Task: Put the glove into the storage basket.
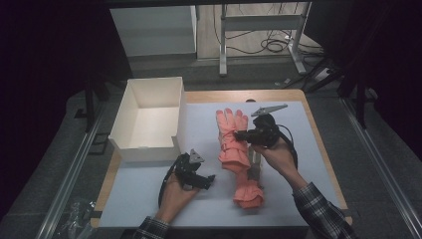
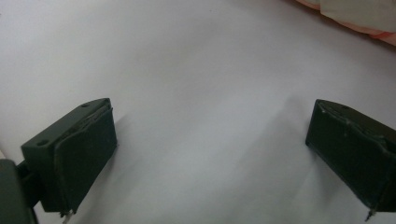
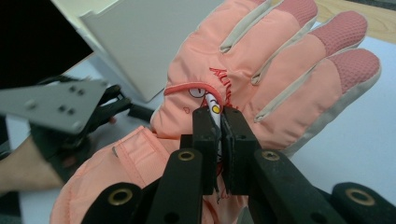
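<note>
My right gripper pinches a fold of the pink ski glove, which lies on the white mat just right of the white cardboard box. My left gripper rests beside the glove's cuff, jaws spread over bare mat.

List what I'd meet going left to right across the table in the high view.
White box → left tool, jaws open over the bare mat → pink glove → right tool, shut on the glove's fabric.
</note>
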{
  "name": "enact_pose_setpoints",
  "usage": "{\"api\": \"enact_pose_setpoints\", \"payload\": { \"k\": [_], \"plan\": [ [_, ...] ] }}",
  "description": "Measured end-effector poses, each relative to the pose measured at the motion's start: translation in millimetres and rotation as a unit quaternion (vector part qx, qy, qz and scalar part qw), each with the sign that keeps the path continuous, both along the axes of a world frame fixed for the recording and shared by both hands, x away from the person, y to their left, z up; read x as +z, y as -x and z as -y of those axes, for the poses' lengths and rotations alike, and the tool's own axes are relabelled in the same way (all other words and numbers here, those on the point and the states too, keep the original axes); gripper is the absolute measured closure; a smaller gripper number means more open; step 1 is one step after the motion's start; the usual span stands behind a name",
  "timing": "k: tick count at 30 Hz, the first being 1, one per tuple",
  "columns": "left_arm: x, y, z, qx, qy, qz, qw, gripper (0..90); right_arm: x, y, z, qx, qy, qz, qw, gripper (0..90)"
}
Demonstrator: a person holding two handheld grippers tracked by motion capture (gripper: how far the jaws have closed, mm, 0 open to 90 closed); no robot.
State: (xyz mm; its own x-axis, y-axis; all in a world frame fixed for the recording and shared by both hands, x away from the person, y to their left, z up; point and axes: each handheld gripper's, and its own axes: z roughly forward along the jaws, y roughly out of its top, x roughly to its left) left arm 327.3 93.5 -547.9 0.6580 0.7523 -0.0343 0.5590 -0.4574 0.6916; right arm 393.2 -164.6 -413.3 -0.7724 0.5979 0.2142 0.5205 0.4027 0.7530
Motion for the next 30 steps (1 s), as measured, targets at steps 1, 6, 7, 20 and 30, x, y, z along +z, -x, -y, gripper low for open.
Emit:
{"api": "enact_pose_setpoints", "payload": {
  "k": [1,6,7,20,30],
  "plan": [
    [0.0,0.0,0.0,0.000,0.000,0.000,1.0000,1.9,0.5,5.1,3.3,0.000,0.001,0.001,1.0000,84.6],
    [0.0,0.3,0.2,0.001,0.001,-0.002,1.0000,1.9,1.5,28.0,20.5,-0.005,-0.001,0.001,1.0000,84.7],
    [0.1,0.3,0.2,0.001,0.001,-0.002,1.0000,1.9,1.5,32.7,24.1,-0.008,0.000,-0.002,1.0000,84.7],
    [0.0,-0.1,0.1,0.000,0.001,0.001,1.0000,1.9,-34.5,67.4,39.1,-0.024,0.034,-0.009,0.9991,84.1],
    [0.0,-0.1,0.0,-0.002,-0.001,0.002,1.0000,1.9,-61.5,70.4,31.4,-0.038,0.067,0.002,0.9970,80.0]
  ]
}}
